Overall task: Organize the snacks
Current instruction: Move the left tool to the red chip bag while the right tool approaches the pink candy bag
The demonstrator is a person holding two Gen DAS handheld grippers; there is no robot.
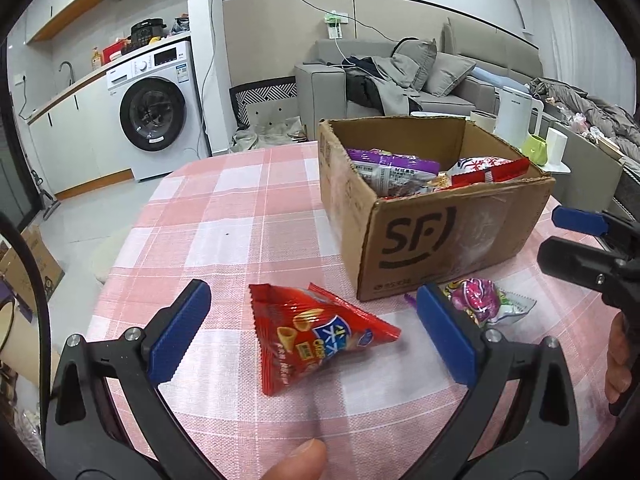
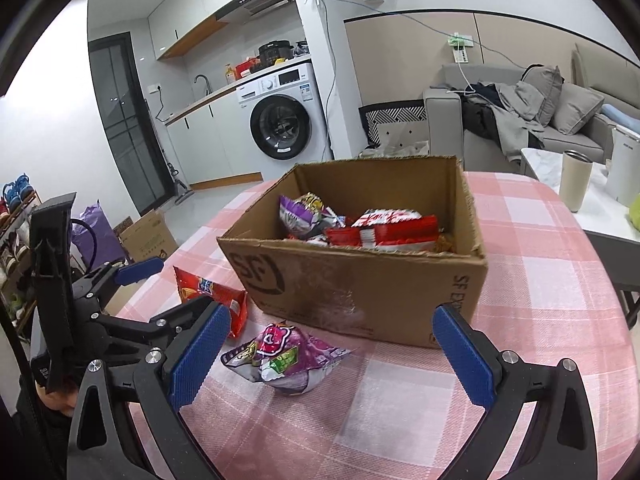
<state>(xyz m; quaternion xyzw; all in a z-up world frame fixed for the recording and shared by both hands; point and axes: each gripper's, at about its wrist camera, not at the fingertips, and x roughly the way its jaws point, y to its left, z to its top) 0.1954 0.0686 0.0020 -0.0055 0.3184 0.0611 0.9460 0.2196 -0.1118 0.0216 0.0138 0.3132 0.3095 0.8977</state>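
A cardboard box (image 1: 460,248) (image 2: 360,284) stands on the pink checked tablecloth (image 1: 224,216) (image 2: 540,248) with several snack packets inside. In front of it lie a red triangular snack bag (image 1: 316,336) (image 2: 208,292) and a purple snack bag (image 1: 480,300) (image 2: 288,356). My left gripper (image 1: 316,332) is open, its blue pads on either side of the red bag without touching it. My right gripper (image 2: 332,356) is open around the purple bag, just short of it. The right gripper (image 1: 592,248) also shows at the left wrist view's right edge.
A beige tumbler (image 2: 574,186) and white kettle (image 1: 516,120) stand on a side table to the right. A washing machine (image 1: 160,116), a grey sofa (image 1: 400,76) and floor boxes (image 2: 146,236) lie beyond the table. A fingertip (image 1: 300,460) shows at the bottom.
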